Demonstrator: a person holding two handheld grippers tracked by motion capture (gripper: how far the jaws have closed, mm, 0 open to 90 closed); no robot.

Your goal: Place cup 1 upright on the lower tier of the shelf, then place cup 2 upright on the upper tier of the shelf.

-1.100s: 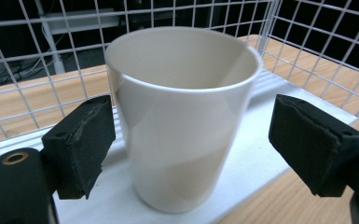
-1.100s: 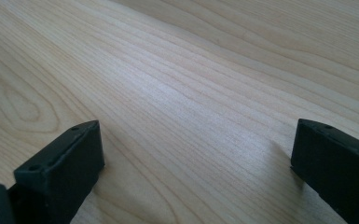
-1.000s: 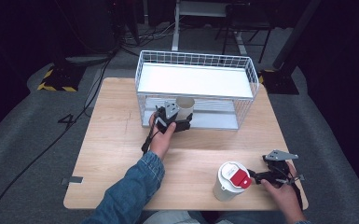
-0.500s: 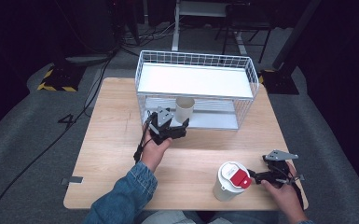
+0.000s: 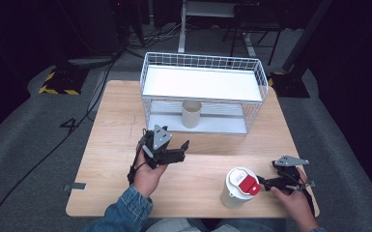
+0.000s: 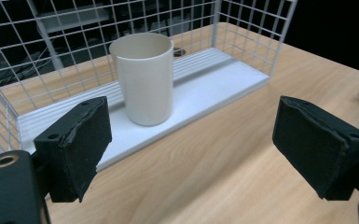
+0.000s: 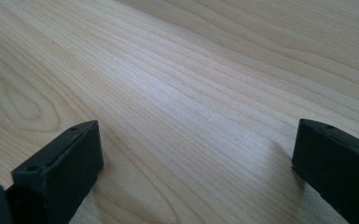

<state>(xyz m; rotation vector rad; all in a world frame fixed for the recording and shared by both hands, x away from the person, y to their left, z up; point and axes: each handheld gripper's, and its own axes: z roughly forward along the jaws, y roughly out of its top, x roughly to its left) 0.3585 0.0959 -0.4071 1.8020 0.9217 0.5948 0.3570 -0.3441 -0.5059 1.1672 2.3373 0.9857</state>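
1. While the left tongs [image 5: 176, 151] hang above the counter [image 5: 116, 116] at about 7 o'clock from the wire basket [image 5: 251, 67], their jaws stand apart with nothing between them; they have just been opening wider.
2. Beige cup [image 6: 142, 77] stands upright on the white lower shelf [image 6: 224, 79] of the basket, at 12 o'clock from the left tongs and apart from them. Released, by the look of it.
3. Right tongs [image 5: 263, 182] rest low at 5 o'clock on the counter, jaws spread; in the right gripper view bare wood lies between them. Their tips sit just beside the white lidded tumbler [image 5: 236, 191] with the red flap [image 5: 248, 183]; contact cannot be told.
4. Judgement on the cup: empty, thin-walled, probably light and fairly stiff, smooth sides, so mildly slippery and easy to tip.
5. Suggested hold: across the mid-wall, pads on opposite sides, modest squeeze. A rim grip risks deforming or tilting it against the wire overhead.
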